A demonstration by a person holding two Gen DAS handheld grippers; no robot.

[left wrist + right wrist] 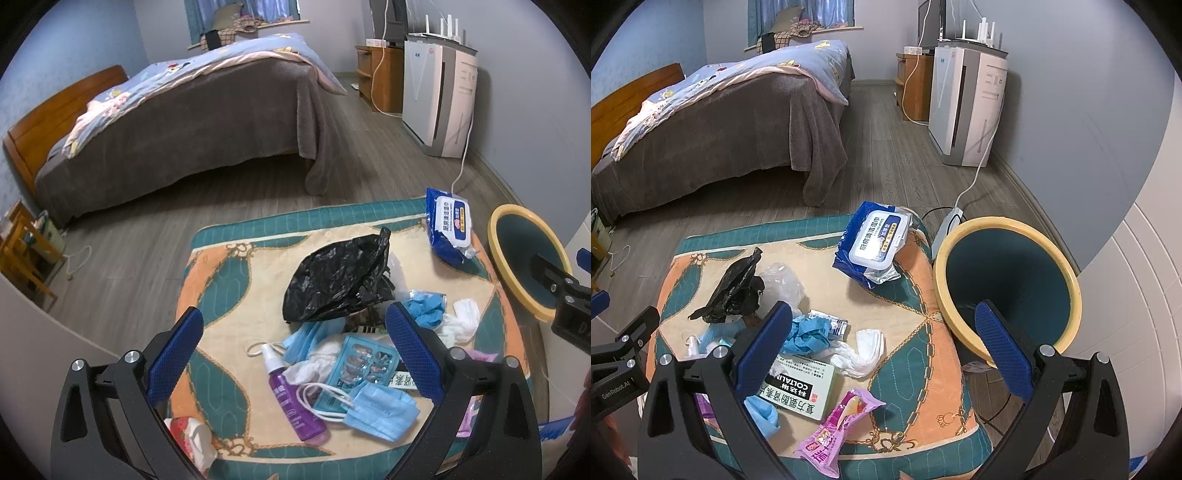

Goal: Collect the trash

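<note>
Trash lies on a patterned cushion (229,280): a black plastic bag (340,277), a purple spray bottle (291,402), blue face masks (380,410), a blister pack (365,365), crumpled blue gloves (805,334), white tissue (864,352), a medicine box (801,391) and a pink wrapper (834,428). A yellow-rimmed teal bin (1008,280) stands to the cushion's right. My left gripper (295,354) is open and empty above the masks and bottle. My right gripper (882,347) is open and empty above the tissue, beside the bin.
A blue wet-wipes pack (875,243) lies at the cushion's far right corner. A bed (177,122) stands behind, an air purifier (964,107) by the right wall, with a white cable (967,184) on the wood floor. A red-and-white wrapper (192,439) lies at the cushion's near left.
</note>
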